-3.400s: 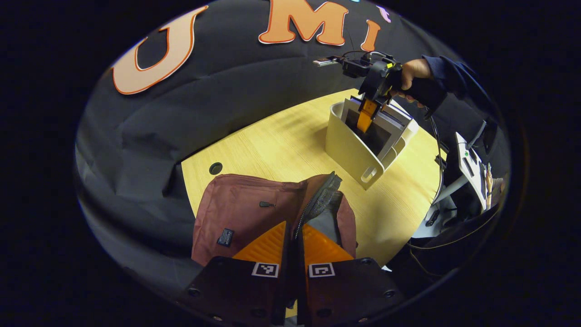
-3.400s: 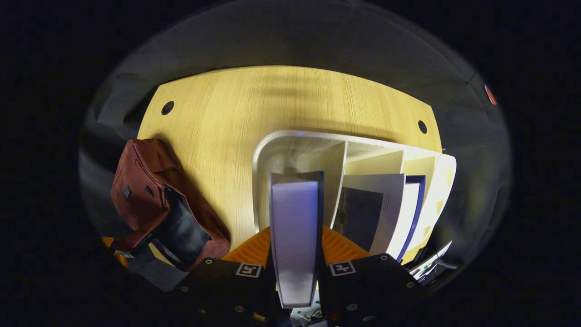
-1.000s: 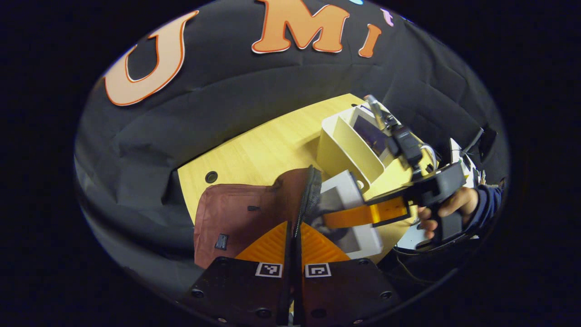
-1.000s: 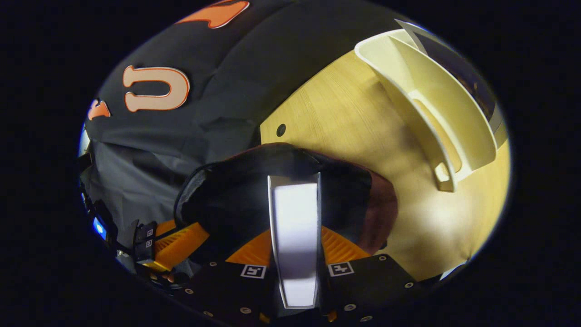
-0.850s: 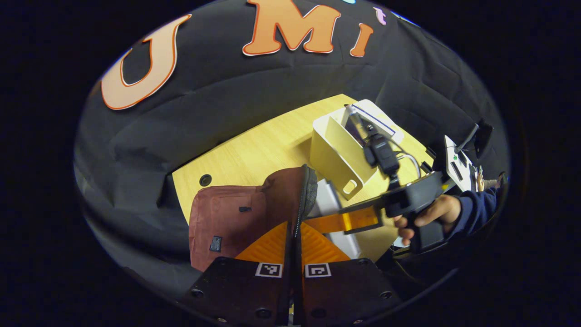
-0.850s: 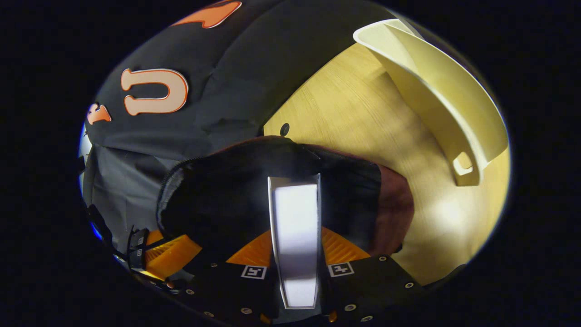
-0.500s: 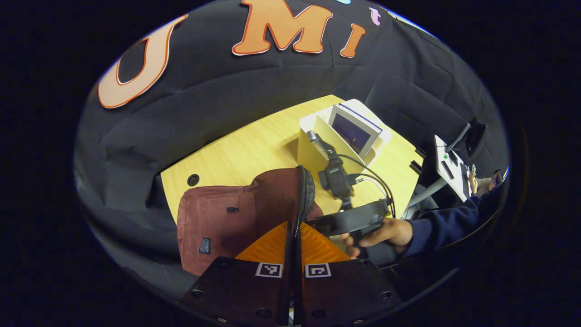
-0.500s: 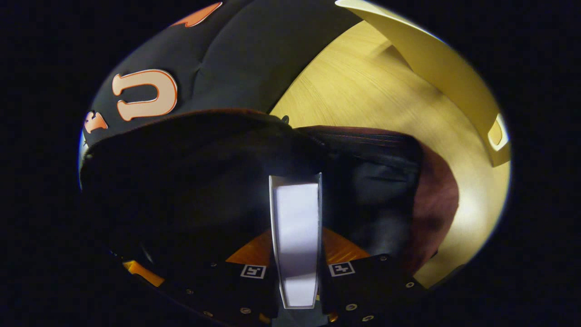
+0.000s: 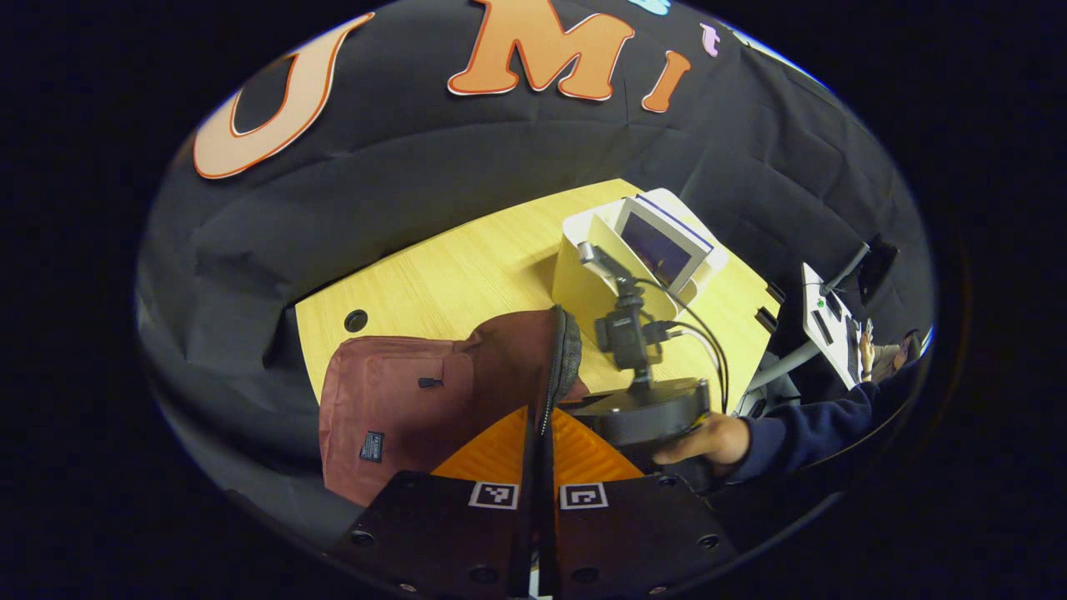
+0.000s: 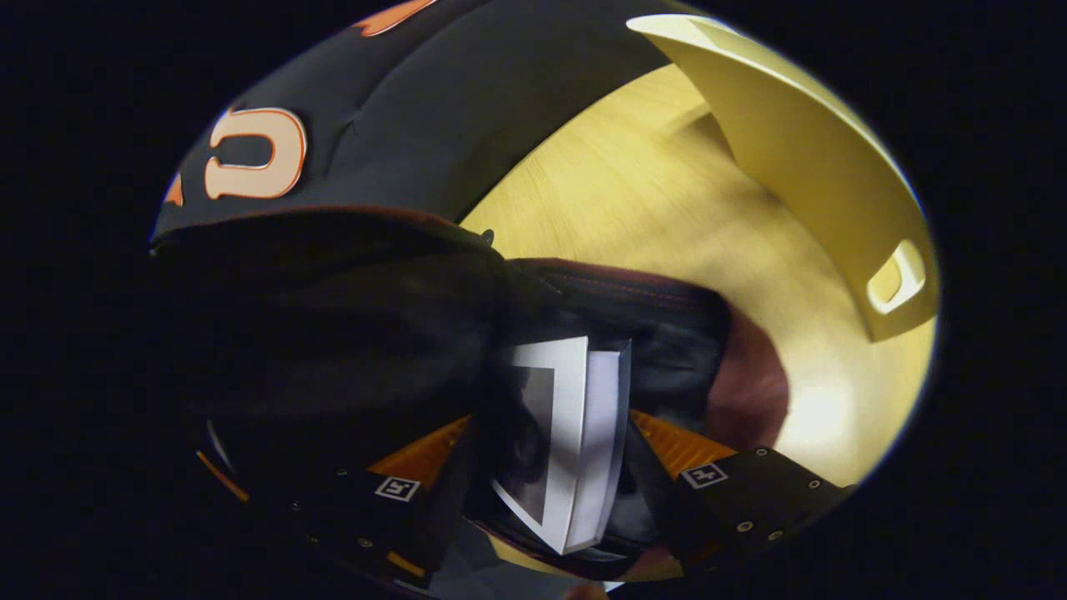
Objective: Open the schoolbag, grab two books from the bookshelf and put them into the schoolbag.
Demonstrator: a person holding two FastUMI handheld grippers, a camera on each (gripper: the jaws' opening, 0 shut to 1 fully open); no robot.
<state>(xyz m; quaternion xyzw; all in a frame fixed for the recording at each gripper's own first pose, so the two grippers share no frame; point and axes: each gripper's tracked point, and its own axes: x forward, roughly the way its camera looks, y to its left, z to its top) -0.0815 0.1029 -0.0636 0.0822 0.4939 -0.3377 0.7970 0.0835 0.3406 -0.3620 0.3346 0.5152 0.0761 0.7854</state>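
One schoolbag (image 9: 417, 400) lay on the table (image 9: 467, 275), one bookshelf (image 9: 600, 275) stood beyond it, and one book (image 9: 658, 246) stood upright in the shelf. The left gripper (image 9: 539, 442) had its fingers together, clamped on the bag's zipper edge (image 9: 557, 358), lifting the flap just ahead. The left gripper view showed a hand (image 9: 708, 437) holding the right gripper at the bag's mouth. The right gripper view looked into the dark opening: the right gripper (image 10: 546, 433) had its fingers spread apart, a second book (image 10: 571, 442) tilted loose between them, inside the bag. Bare table lay ahead to its right, up to the shelf.
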